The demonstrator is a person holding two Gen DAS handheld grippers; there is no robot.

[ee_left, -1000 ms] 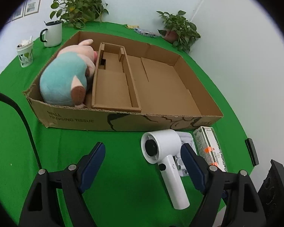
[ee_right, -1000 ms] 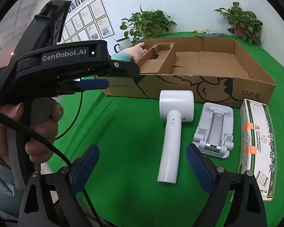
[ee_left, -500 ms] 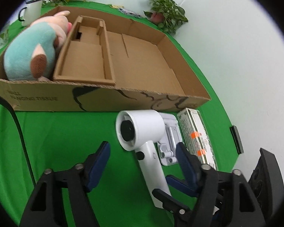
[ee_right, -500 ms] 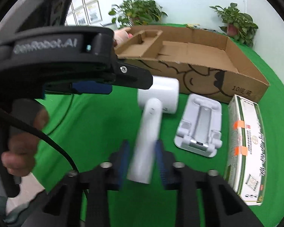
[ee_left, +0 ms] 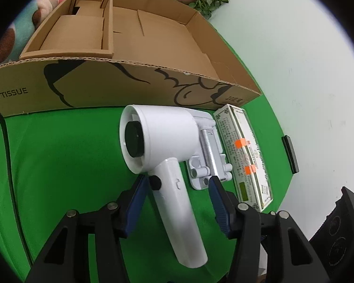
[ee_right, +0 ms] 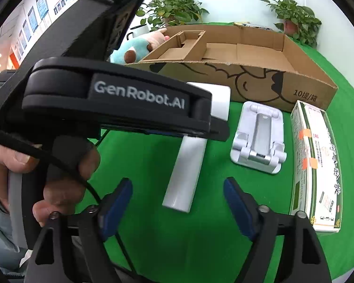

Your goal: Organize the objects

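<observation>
A white hair dryer (ee_left: pixel 162 155) lies on the green table, its handle toward me; it also shows in the right wrist view (ee_right: pixel 188 167). My left gripper (ee_left: pixel 177 184) is open with its blue pads on either side of the handle's top, the left pad close to the handle's button. My right gripper (ee_right: pixel 177 195) is open and empty, just short of the handle's end. The left gripper's black body (ee_right: pixel 120 103) hides the dryer's head in the right wrist view. A cardboard box (ee_left: pixel 153 80) lies behind, with a plush toy (ee_left: pixel 4 35) in its left end.
A white folding stand (ee_left: pixel 207 155) and a long green-and-white carton (ee_left: pixel 245 151) lie right of the dryer. A cardboard insert tray (ee_left: pixel 75 30) sits inside the box. Potted plants (ee_right: pixel 174 9) and a mug stand at the back. A black cable (ee_left: pixel 4 141) runs at left.
My left gripper has moved forward and narrowed around the dryer's handle. My right gripper, shut on the handle half a second ago, has opened and drawn back.
</observation>
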